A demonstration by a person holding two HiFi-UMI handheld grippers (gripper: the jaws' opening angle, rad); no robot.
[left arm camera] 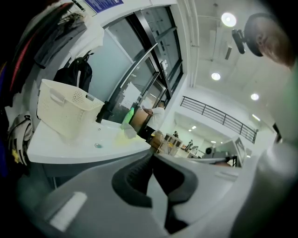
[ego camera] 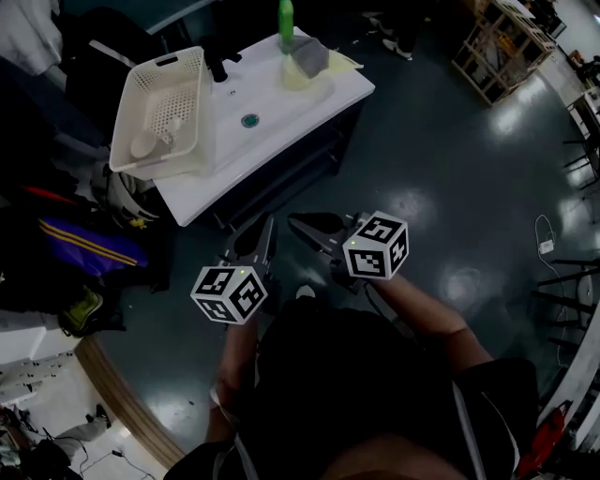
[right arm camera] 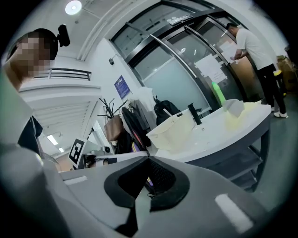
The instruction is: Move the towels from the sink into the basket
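White bench (ego camera: 309, 108) with its sink fills the head view: cream basket (ego camera: 159, 112) at one end, grey and yellow towels (ego camera: 309, 61) at the other by a green bottle (ego camera: 286, 23). Left tool (ego camera: 265, 230) and right tool (ego camera: 305, 225) hang well short of it.

Left gripper view: jaws together, empty.

Right gripper view: likewise closed on nothing.

I judge the first pick is not begun; next, reach for the towels and open the jaws
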